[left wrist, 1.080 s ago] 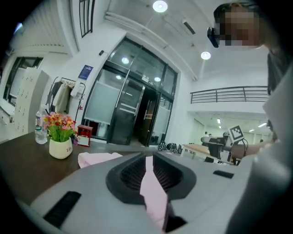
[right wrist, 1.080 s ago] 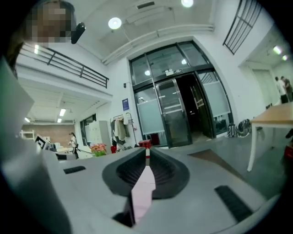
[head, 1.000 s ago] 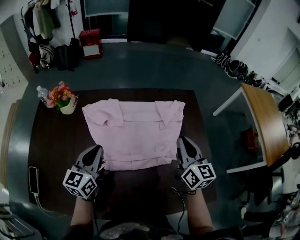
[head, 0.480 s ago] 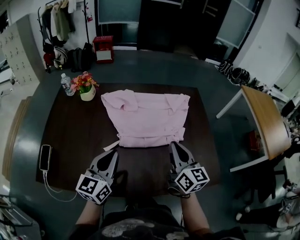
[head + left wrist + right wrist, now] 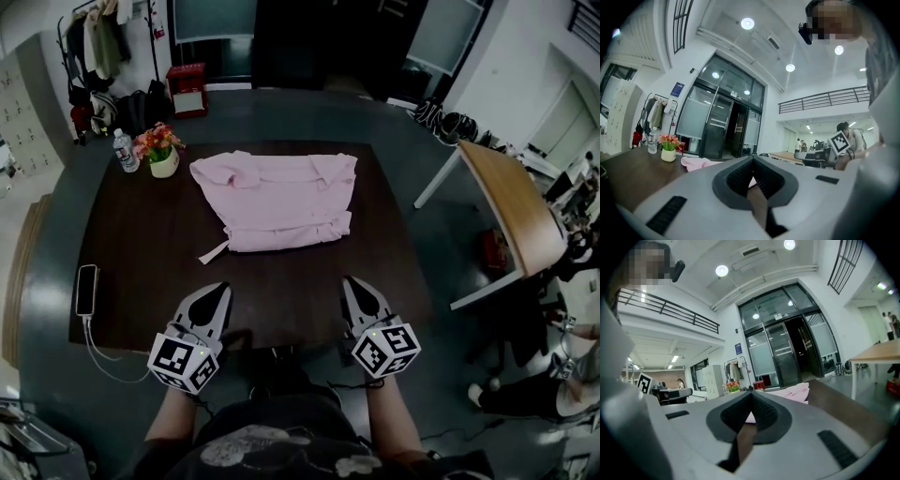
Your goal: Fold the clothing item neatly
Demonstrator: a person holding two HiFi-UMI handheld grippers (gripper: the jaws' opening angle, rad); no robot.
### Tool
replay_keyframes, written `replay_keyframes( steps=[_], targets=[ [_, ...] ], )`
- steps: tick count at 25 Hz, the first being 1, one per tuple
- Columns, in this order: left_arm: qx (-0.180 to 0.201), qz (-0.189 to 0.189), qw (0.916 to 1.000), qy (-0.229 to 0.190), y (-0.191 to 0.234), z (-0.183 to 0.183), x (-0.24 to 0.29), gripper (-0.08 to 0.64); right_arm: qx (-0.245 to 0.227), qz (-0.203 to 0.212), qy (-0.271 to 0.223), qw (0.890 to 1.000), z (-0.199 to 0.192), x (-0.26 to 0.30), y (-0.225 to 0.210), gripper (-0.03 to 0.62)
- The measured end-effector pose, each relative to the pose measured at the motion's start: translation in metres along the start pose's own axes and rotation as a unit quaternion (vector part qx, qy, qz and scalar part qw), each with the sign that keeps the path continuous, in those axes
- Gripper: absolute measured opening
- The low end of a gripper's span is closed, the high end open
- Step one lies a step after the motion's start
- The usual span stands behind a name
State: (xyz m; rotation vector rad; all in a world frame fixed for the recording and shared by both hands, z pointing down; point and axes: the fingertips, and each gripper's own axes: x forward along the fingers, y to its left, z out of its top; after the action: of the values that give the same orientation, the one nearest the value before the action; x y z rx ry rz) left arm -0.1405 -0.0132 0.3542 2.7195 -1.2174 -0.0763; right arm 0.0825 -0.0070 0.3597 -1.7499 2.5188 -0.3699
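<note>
A pink garment (image 5: pixel 272 202) lies folded flat on the far half of the dark table (image 5: pixel 141 244), and a thin strap (image 5: pixel 212 252) pokes out at its near left corner. My left gripper (image 5: pixel 222 288) and right gripper (image 5: pixel 350 282) hover over the table's near edge, well short of the cloth. Both are shut with nothing between the jaws. In the left gripper view the left gripper (image 5: pixel 751 161) points level toward the pink garment (image 5: pixel 696 162). Beyond the right gripper (image 5: pixel 751 397), the right gripper view shows the pink garment (image 5: pixel 794 392) far off.
A flower pot (image 5: pixel 163 154) and a water bottle (image 5: pixel 122 150) stand at the table's far left corner. A phone (image 5: pixel 86 289) with a cable lies at the near left edge. A wooden side table (image 5: pixel 511 220) stands to the right. A red box (image 5: pixel 187 88) and a coat rack are behind.
Both grippers have drawn back from the garment's near edge toward the person and now sit at the table's near edge. The garment stays on the table.
</note>
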Motion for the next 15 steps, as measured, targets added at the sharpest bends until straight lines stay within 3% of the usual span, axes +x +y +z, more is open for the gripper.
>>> replay_keyframes(
  steps=[6, 15],
  targets=[
    [-0.005, -0.023, 0.9997, 0.009, -0.023, -0.011, -0.011, 0.011, -0.024, -0.006, 0.017, 1.000, -0.016, -0.023, 0.016, -0.009],
    [-0.026, -0.030, 0.9989, 0.026, -0.030, -0.025, -0.022, 0.011, -0.014, -0.010, 0.037, 0.999, -0.033, -0.035, 0.032, -0.009]
  ],
)
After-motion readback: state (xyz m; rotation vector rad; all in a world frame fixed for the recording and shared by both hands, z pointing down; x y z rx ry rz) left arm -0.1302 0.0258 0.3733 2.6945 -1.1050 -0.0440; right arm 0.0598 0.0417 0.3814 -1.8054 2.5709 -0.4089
